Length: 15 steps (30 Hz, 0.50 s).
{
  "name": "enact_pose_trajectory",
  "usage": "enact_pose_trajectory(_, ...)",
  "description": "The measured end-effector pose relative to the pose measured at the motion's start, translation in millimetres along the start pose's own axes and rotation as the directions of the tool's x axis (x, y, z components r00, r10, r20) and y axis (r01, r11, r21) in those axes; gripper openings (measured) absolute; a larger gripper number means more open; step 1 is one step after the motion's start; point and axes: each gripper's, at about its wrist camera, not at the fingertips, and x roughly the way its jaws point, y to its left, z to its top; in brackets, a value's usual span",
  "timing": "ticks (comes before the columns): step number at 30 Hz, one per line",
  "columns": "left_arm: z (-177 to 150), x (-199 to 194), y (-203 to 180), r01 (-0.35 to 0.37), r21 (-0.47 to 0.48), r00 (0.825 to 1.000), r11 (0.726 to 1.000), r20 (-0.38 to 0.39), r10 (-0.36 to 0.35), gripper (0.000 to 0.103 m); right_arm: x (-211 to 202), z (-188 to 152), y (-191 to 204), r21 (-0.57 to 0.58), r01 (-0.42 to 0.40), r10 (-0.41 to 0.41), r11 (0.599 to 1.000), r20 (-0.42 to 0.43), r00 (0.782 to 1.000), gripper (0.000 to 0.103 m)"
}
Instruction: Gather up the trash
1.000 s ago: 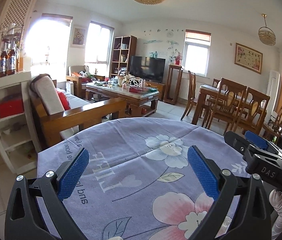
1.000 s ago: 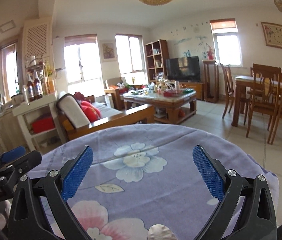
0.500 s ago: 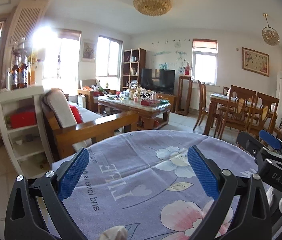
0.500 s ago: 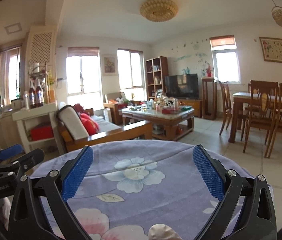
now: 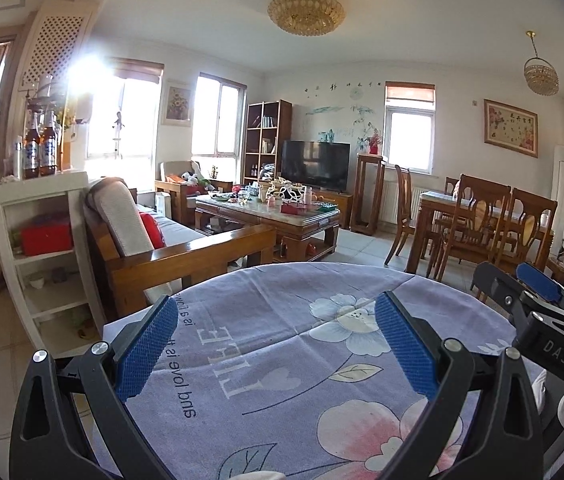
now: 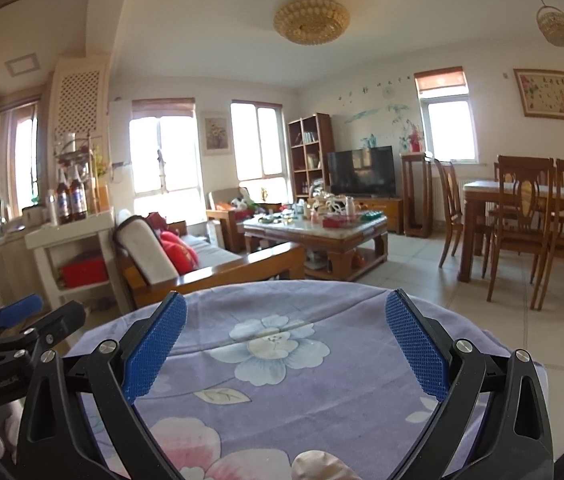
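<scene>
A pale crumpled wad (image 6: 322, 466) lies on the purple flowered tablecloth (image 6: 322, 392) at the bottom edge of the right wrist view. It sits just short of my right gripper (image 6: 282, 336), which is open with nothing between its blue pads. A sliver of something pale (image 5: 259, 475) shows at the bottom of the left wrist view, below my open, empty left gripper (image 5: 275, 344). Each gripper appears in the other's view: the right gripper (image 5: 516, 282) at the table's right side, the left gripper (image 6: 37, 314) at its left side.
Beyond the round table stand a wooden sofa (image 5: 185, 256), a white shelf unit (image 5: 41, 240) with bottles on top, a cluttered coffee table (image 5: 269, 216), and a dining table with chairs (image 5: 482, 224). Tiled floor (image 6: 482, 300) surrounds the table.
Both views have tipped upward, so the table's far edge sits lower in frame and more ceiling shows. The left view swung slightly left. Both grippers stayed open.
</scene>
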Motion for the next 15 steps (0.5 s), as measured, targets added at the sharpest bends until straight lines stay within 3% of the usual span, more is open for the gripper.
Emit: enact_pose_trajectory(15, -4.0, -3.0, -4.0, -0.011, 0.016, 1.000, 1.000, 0.007, 0.011, 0.098, 1.2, 4.0, -2.3, 0.012, -0.003, 0.003, 1.000, 0.002, 1.000, 0.098)
